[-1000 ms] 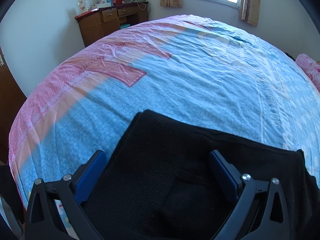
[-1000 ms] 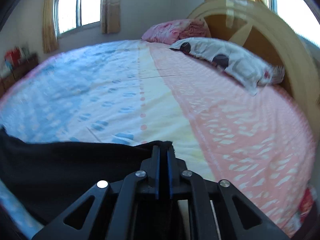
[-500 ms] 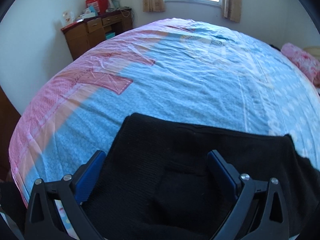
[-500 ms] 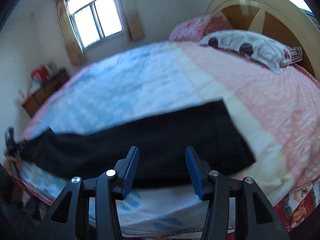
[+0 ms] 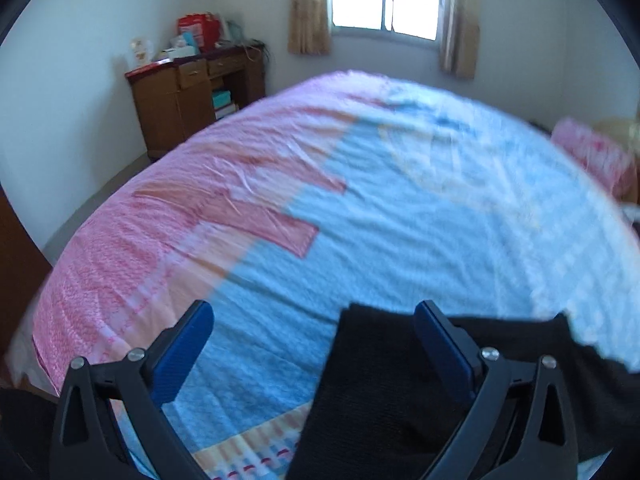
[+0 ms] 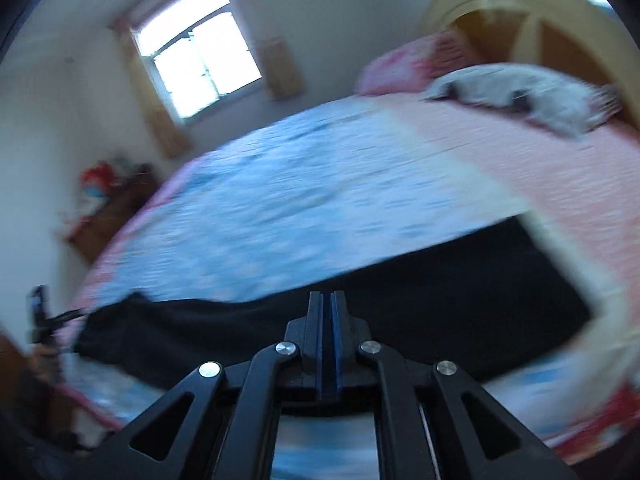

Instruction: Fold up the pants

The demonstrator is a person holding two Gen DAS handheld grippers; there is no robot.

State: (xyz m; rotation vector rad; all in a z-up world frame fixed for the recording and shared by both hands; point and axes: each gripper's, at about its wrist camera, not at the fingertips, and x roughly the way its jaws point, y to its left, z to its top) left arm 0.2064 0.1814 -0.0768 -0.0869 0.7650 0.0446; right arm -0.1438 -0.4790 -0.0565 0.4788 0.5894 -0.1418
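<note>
The black pants (image 6: 360, 312) lie in a long band across the lower middle of the right wrist view, on the bed (image 6: 320, 208). There the right gripper (image 6: 326, 304) has its fingers pressed together, nothing visibly between them. Only the left view shows the left gripper (image 5: 316, 320) spread wide, the pants' end at lower right, and a wooden desk (image 5: 192, 92) at upper left.

Pants (image 5: 384, 392) cut by bottom edge; pillow (image 6: 520, 92) perhaps motion-blurred.

Black angular frames with triangular cut-outs and silver screws, blue ribbed pads lining the jaws.
</note>
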